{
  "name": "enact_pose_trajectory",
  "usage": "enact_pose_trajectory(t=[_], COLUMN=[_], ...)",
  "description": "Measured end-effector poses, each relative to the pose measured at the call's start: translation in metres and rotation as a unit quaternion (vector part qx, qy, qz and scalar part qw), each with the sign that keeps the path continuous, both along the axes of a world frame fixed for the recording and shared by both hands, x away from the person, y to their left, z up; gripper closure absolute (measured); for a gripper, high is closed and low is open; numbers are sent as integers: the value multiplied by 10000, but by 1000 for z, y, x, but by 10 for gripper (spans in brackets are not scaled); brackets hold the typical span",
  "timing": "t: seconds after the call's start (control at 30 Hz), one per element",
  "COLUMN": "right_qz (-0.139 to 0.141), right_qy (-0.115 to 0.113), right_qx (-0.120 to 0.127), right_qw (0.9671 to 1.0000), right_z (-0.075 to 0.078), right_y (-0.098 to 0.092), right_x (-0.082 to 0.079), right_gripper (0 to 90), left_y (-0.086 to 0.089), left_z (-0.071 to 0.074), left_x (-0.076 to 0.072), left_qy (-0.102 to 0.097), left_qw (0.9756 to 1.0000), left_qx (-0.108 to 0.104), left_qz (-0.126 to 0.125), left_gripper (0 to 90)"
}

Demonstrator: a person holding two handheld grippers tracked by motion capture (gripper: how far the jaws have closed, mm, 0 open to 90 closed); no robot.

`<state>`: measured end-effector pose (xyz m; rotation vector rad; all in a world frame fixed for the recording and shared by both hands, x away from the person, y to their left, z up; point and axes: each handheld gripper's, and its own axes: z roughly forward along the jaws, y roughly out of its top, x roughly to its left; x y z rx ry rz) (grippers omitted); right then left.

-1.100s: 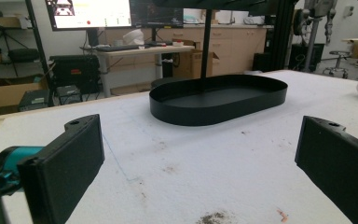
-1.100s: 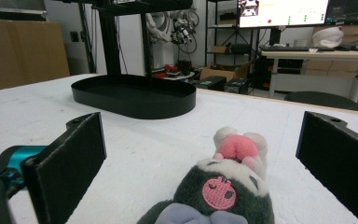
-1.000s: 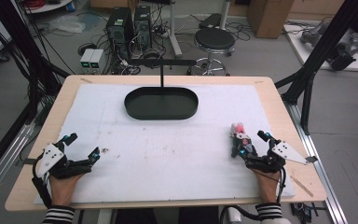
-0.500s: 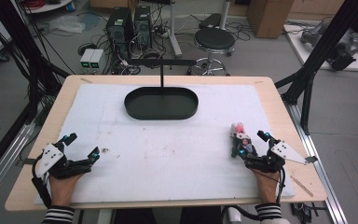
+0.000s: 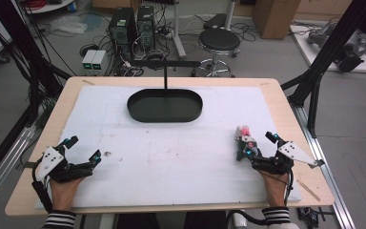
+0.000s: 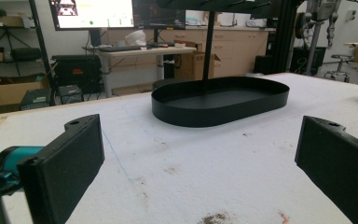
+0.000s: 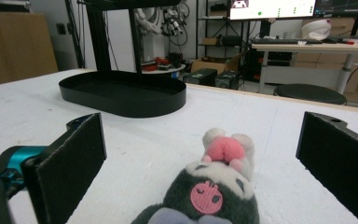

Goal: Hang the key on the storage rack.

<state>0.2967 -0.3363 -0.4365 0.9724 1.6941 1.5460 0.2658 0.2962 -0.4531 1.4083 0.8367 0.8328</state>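
Nothing is seen to have moved since the earlier frames: both claws and the plush toy are found in the same places as a second ago.

The left claw (image 5: 82, 153) is held low over the white mat (image 5: 171, 143) at the near left of the tabletop (image 5: 286, 95), its jaws spread wide apart with nothing between them. In the left gripper view, bare mat with a few dark specks is seen between the two black jaws, and the black oval tray (image 6: 220, 100) is seen beyond, a black post (image 6: 208, 44) rising from it.

The right claw (image 5: 261, 144) is held at the near right of the tabletop, its jaws likewise spread wide and closed on nothing. The plush toy (image 5: 244, 140) is laid on the mat at the left jaw's tip in the high view. In the right gripper view, the plush toy (image 7: 212, 189) is seen low in the gap between the jaws, touched by neither; a grey head, a pink round mark and a pink and white top are shown, with the top pointed away from the camera. The tray (image 7: 123, 95) is seen farther off, well apart from the toy.

In the high view, the tray (image 5: 165, 106) is set at the far middle of the mat, and the hands are seen with striped sleeves (image 5: 59, 219) at the near edge.
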Motion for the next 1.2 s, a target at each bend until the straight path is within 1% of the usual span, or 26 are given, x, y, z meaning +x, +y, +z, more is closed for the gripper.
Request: enact_pose_trajectory(t=[0.03,0.07,0.1,0.13,0.17,0.2,0.27,0.3,0.33,0.37,0.4,0.43,0.47,0.53,0.57,0.6,0.7,0.77,0.8,0.9,0.93,1.03,1.07,1.1,1.17,1.2], right_qz=[0,-61,-97,-112,-131,-124,-123,-123,-109,-76,-76,-49,-49,-17,8,8,48,8,8,-44,-59,-46,-46,-45,-35,-99], right_qy=[0,42,31,47,187,271,419,419,494,625,625,750,750,939,985,985,1158,1284,1284,1413,1535,1796,1796,1864,2087,2234], right_qx=[0,-80,-151,-182,-239,-265,-401,-401,-440,-504,-504,-583,-583,-699,-738,-738,-857,-1030,-1030,-1182,-1310,-1431,-1431,-1435,-1425,-1481], right_qw=[10000,9999,9998,9998,9995,9992,9982,9982,9977,9967,9967,9955,9955,9931,9924,9924,9896,9864,9864,9829,9794,9733,9733,9719,9675,9634], right_z=[0,4,7,10,18,21,27,27,30,35,35,39,39,45,47,47,51,55,55,57,58,58,58,59,58,58], right_y=[0,1,2,2,4,4,6,6,6,7,7,8,8,9,9,9,11,11,11,12,13,16,16,16,17,18], right_x=[0,0,1,2,3,4,7,7,8,12,12,15,15,21,23,23,28,32,32,36,40,45,45,46,50,53], right_gripper=[4,4,4,4,4,4,4,4,4,4,4,4,4,4,4,4,4,4,4,4,4,4,4,4,5,5], left_y=[0,0,0,0,0,0,0,0,0,0,1,1,1,1,1,1,1,1,1,1,1,1,1,1,1,1], left_z=[0,0,0,0,0,0,0,0,0,0,0,0,0,0,0,0,0,0,0,0,0,1,1,1,1,1], left_x=[0,0,0,0,0,0,0,0,0,0,0,0,1,1,1,1,1,1,2,2,2,2,2,2,2,2], left_qy=[1,5,5,10,14,15,16,18,22,28,31,39,48,62,67,76,83,86,96,114,116,124,123,128,131,129], left_qw=[10000,10000,10000,10000,10000,10000,10000,10000,10000,10000,10000,10000,10000,10000,10000,10000,10000,10000,9999,9999,9999,9999,9999,9999,9999,9999], left_qx=[6,17,20,15,9,-1,-20,-20,-17,-14,-14,-19,-15,-50,-45,-47,-38,-36,-41,-76,-76,-58,-58,-58,-62,-56], left_qz=[6,11,13,17,12,9,23,21,19,16,16,14,20,25,31,29,32,34,32,54,68,70,71,66,63,63], left_gripper=[17,17,17,17,17,17,17,17,17,17,17,17,17,17,17,17,17,17,17,17,17,17,17,17,17,17])
